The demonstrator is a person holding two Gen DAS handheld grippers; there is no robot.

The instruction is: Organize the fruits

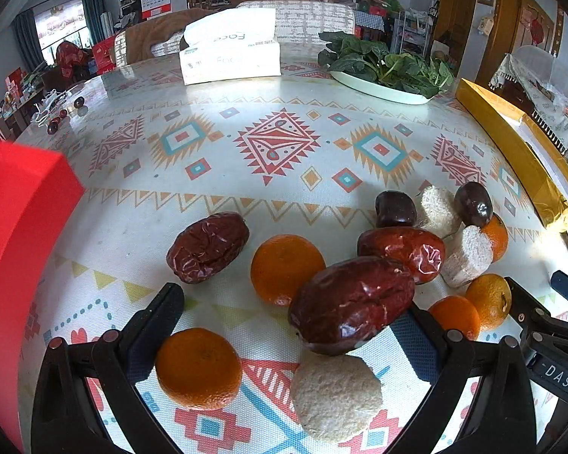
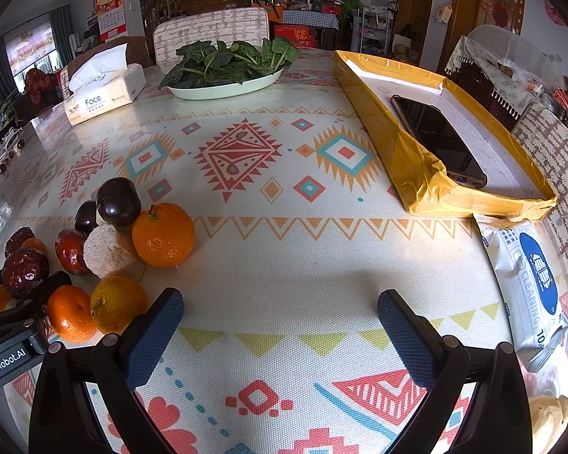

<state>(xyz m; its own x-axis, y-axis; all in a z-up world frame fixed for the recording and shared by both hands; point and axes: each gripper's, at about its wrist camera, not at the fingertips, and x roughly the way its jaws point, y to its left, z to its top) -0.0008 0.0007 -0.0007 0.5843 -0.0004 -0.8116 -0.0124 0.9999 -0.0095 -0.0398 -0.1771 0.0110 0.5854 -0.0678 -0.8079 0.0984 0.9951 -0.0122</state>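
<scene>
A pile of fruit lies on the patterned tablecloth. In the left wrist view my left gripper (image 1: 295, 302) is open, its fingers either side of a large red jujube (image 1: 350, 304), an orange (image 1: 198, 367) and a pale round cake (image 1: 335, 397). Another orange (image 1: 287, 268), two more jujubes (image 1: 208, 246), dark plums (image 1: 395, 208) and more oranges (image 1: 488, 300) lie beyond. My right gripper (image 2: 280, 312) is open and empty over bare cloth, right of an orange (image 2: 163, 234), a plum (image 2: 118, 201) and a yellowish orange (image 2: 117, 303). The left gripper's body (image 2: 11, 340) shows at its left.
A red box (image 1: 19, 234) stands at the left. A yellow tray (image 2: 416, 174) holding a phone (image 2: 439, 140) lies at the right, with a wipes pack (image 2: 526, 287) in front. A plate of greens (image 2: 227, 83) and a tissue box (image 2: 106, 90) stand at the back.
</scene>
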